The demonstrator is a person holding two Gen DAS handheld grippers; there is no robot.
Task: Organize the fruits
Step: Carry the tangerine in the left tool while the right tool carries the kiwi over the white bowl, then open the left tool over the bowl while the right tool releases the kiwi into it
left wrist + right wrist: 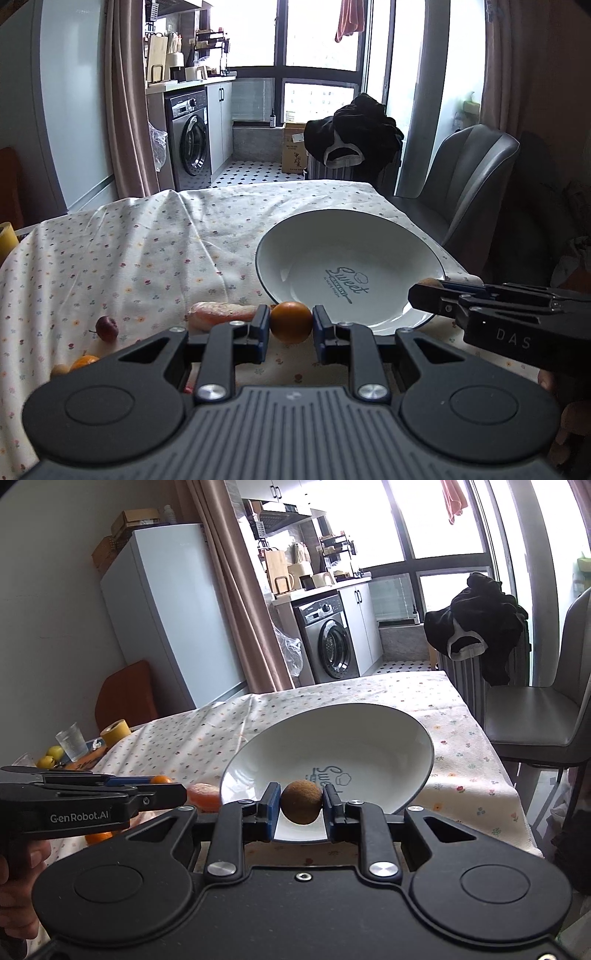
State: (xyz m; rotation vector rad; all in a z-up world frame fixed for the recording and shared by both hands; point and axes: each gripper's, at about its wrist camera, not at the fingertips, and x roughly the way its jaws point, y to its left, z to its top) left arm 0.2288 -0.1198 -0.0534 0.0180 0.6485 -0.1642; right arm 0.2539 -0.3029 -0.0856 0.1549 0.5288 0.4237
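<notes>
Left gripper [290, 322] up close — jaws pinched onto a round orange citrus fruit [290, 322], held just short of the near rim of the wide white ceramic bowl with the dark rim line [388, 236]. Right gripper [301, 802] — jaws squeezed on a fuzzy brown kiwi [301, 802], sitting over the bowl's near edge. Beside the orange, a pale pink oblong fruit [221, 314] lies on the flower-print cloth of the worktop [147, 251]; a small dark red fruit [107, 328] farther left. Beyond, a grey padded chair [476, 166].
</notes>
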